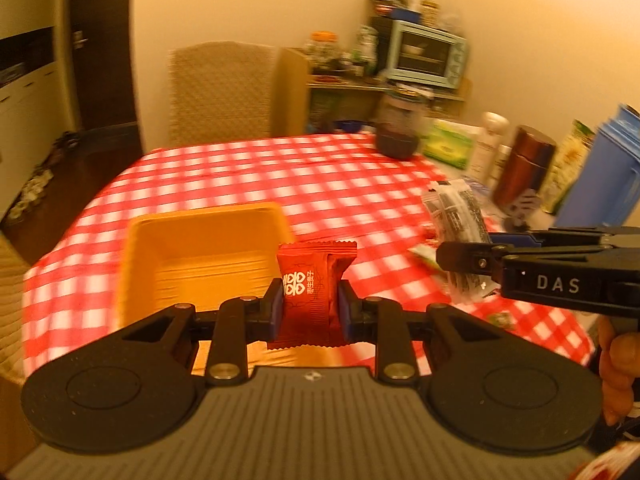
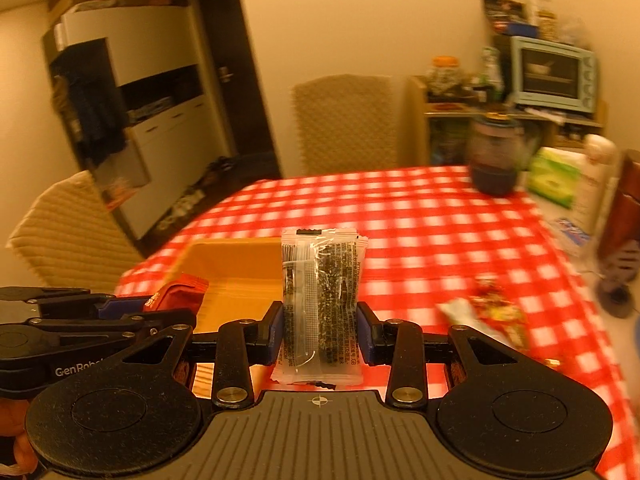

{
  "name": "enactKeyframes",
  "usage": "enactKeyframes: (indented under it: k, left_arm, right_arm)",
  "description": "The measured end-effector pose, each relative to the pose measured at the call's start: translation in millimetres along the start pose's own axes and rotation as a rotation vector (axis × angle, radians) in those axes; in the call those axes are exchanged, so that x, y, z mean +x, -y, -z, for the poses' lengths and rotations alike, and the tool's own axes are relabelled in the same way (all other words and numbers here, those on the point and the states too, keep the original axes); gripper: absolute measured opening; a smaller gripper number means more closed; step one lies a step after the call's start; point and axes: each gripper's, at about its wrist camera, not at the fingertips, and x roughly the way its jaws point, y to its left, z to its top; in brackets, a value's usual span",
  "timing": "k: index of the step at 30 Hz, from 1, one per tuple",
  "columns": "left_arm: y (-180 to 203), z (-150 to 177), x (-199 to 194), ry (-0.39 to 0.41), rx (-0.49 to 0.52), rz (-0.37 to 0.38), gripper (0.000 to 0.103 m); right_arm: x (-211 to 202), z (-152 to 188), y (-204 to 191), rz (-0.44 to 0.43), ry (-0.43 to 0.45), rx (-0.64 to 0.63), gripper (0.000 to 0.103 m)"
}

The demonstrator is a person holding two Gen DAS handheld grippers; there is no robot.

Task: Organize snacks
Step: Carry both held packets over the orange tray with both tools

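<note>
My left gripper (image 1: pixel 307 308) is shut on a red snack packet (image 1: pixel 312 292), held upright just in front of the near right corner of a yellow tray (image 1: pixel 136 264) on the red checked tablecloth. My right gripper (image 2: pixel 320 328) is shut on a clear packet of dark sesame bars (image 2: pixel 320 304), held upright to the right of the tray (image 2: pixel 236 256). In the left wrist view the right gripper (image 1: pixel 460 258) enters from the right with the clear packet (image 1: pixel 456 208). In the right wrist view the left gripper (image 2: pixel 160 312) sits at the left with the red packet (image 2: pixel 180 292).
More snack packets (image 2: pixel 496 312) lie on the cloth to the right. A dark jar (image 1: pixel 400 128), a green packet (image 1: pixel 448 144), white bottles (image 1: pixel 490 140), a brown canister (image 1: pixel 524 168) and a blue container (image 1: pixel 604 176) crowd the table's right side. A chair (image 1: pixel 220 92) stands behind.
</note>
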Motion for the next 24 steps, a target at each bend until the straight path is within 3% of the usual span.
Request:
enactKeyframes:
  k: [5, 12, 24]
  left_arm:
    - [-38.5, 9.1, -11.2, -0.003, -0.036, -0.062, 0.024]
    - [-64.2, 19.1, -5.5, -0.020, -0.068, -0.081, 0.024]
    - [-82.7, 25.0, 36.1, -0.061, -0.095, -0.084, 0.024]
  right_arm:
    - [28.5, 1.2, -35.3, -0.060, -0.039, -0.015, 0.038]
    - [62.2, 6.0, -63.2, -0.096, -0.088, -0.016, 0.038]
    - [107.0, 11.3, -57.7, -0.085, -0.159, 0.007, 0.038]
